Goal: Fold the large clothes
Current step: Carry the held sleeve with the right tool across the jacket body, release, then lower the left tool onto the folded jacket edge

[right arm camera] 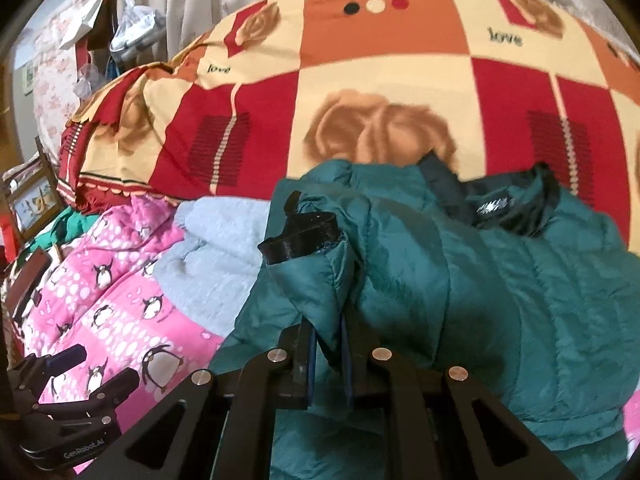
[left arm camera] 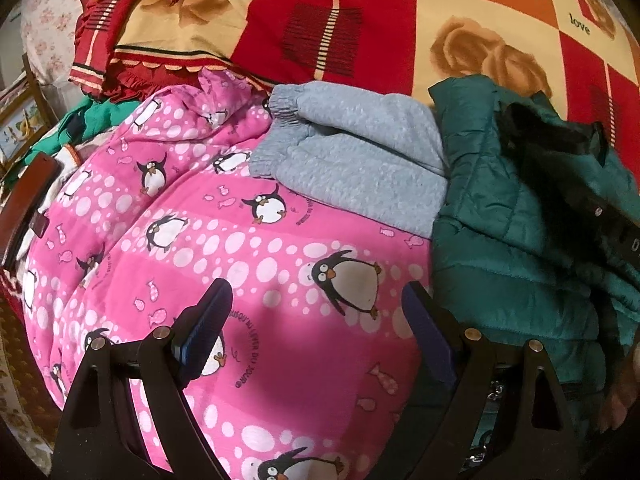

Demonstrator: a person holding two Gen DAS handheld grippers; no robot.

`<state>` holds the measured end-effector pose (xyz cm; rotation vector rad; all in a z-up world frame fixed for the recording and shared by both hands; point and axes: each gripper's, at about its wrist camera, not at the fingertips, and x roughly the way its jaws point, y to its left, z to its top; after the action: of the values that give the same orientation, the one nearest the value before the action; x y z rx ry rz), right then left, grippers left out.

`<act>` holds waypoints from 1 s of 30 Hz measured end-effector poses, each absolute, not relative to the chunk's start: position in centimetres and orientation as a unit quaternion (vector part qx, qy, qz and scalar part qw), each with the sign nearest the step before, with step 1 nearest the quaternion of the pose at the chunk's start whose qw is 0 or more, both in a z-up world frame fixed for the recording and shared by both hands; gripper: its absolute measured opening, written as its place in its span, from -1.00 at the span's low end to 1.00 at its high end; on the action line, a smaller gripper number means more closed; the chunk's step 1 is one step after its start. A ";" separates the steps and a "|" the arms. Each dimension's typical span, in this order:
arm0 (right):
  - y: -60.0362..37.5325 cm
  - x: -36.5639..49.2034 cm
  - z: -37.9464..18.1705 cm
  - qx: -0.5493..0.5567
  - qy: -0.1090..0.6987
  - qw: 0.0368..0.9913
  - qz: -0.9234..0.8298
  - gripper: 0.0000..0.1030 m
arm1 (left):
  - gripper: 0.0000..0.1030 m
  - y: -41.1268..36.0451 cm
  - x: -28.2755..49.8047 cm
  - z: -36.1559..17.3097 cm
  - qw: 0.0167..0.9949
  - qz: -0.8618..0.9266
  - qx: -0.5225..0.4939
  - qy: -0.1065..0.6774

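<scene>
My left gripper [left arm camera: 316,300] hangs spread wide over the pink penguin-print quilt [left arm camera: 224,248], whose round print reads partly "DU JOUR". Right of it lies a folded grey fleece garment [left arm camera: 356,160]. My right gripper [right arm camera: 330,340] pinches the dark green quilted puffer jacket [right arm camera: 500,280]. The red-and-cream checked bedspread [right arm camera: 380,80] reads "love".

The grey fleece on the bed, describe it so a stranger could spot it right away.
On the checked red and cream bedspread lies a row of clothes. The grey fleece sits in the middle, between the pink penguin blanket and the green jacket. It alone is plain, pale and fuzzy, with an elastic cuff.
</scene>
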<state>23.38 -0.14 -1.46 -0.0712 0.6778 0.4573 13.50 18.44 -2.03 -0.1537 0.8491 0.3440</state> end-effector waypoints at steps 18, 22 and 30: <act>-5.2 20.9 -1.0 0.012 0.354 0.896 0.269 -0.13 | 0.68 16.1 13.6 -0.6 0.902 0.162 -0.079 0.391; -13.0 20.4 0.6 0.002 0.330 0.925 0.187 -0.13 | 0.68 12.9 13.9 2.6 0.925 0.132 -0.094 0.343; -26.2 22.6 1.2 0.054 0.312 0.944 0.089 -0.14 | 0.68 3.6 20.5 4.5 0.948 0.021 -0.055 0.313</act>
<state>22.65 -26.24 1.15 0.1104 0.6355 0.1820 20.45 3.65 4.48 -0.1115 0.6364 0.0431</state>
